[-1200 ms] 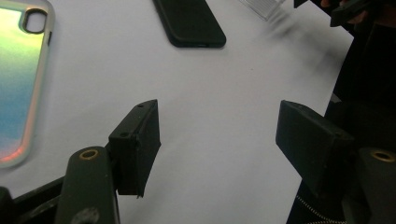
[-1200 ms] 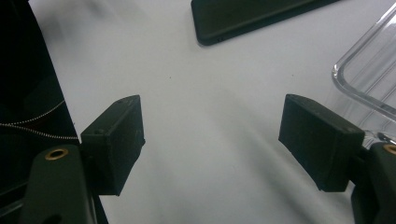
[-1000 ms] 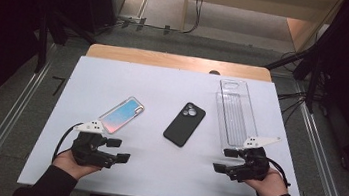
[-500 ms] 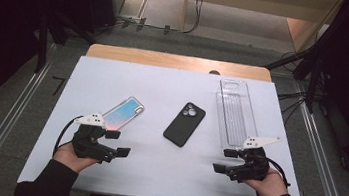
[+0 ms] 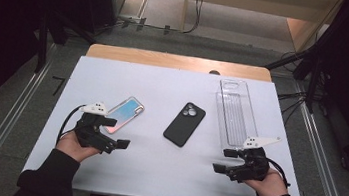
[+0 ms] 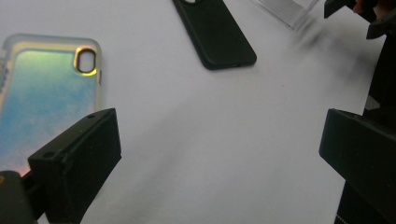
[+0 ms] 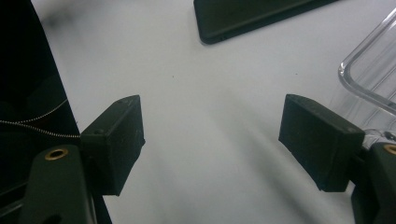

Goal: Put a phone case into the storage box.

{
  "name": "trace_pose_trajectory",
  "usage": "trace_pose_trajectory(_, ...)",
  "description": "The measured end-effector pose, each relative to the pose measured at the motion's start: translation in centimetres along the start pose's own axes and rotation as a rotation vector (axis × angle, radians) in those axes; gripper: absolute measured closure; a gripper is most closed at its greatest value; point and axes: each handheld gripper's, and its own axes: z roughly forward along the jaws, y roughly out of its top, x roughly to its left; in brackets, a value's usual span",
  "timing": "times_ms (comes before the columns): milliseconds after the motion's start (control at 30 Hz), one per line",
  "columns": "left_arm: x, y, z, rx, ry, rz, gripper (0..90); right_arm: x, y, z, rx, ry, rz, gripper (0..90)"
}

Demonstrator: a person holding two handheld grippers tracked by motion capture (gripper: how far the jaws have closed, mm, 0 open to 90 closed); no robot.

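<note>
An iridescent phone case (image 5: 121, 114) lies on the white table (image 5: 153, 171), left of centre. My left gripper (image 5: 117, 132) hovers just at its near end, open; its jaws have just been opening, with bare table between them (image 6: 219, 154). The case (image 6: 42, 88) sits beside the left jaw. A black phone case (image 5: 184, 123) lies in the middle (image 6: 217, 32). My right gripper (image 5: 223, 160) stands open near the front right, with nothing between its jaws (image 7: 217, 140). A clear plastic tray (image 5: 237, 113) lies just beyond it (image 7: 373, 70).
The table's wooden far edge (image 5: 177, 61) borders a floor with cables. Metal rails (image 5: 3, 122) run along both sides. The black case's end (image 7: 252, 14) lies ahead of the right gripper. Free white surface spreads between the two hands.
My left gripper has moved away from the person toward the iridescent case, and its jaws have spread wider. The right gripper has stayed put.
</note>
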Motion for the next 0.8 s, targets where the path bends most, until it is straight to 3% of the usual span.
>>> trace_pose_trajectory(433, 3.8, 1.6, -0.1, -0.022, 0.078, -0.037, 0.0, 0.0, 0.0, 0.0, 0.001, -0.001, 0.004, 20.3)
trace_pose_trajectory(500, 4.4, 1.7, -0.1, -0.039, 0.083, -0.043, 0.0, 0.0, 0.0, 0.0, 0.001, 0.0, 0.003, 20.3)
trace_pose_trajectory(800, 6.6, 2.5, 0.7, -0.027, 0.089, -0.034, 0.0, 0.0, 0.0, 0.0, 0.002, 0.002, 0.001, 20.2)
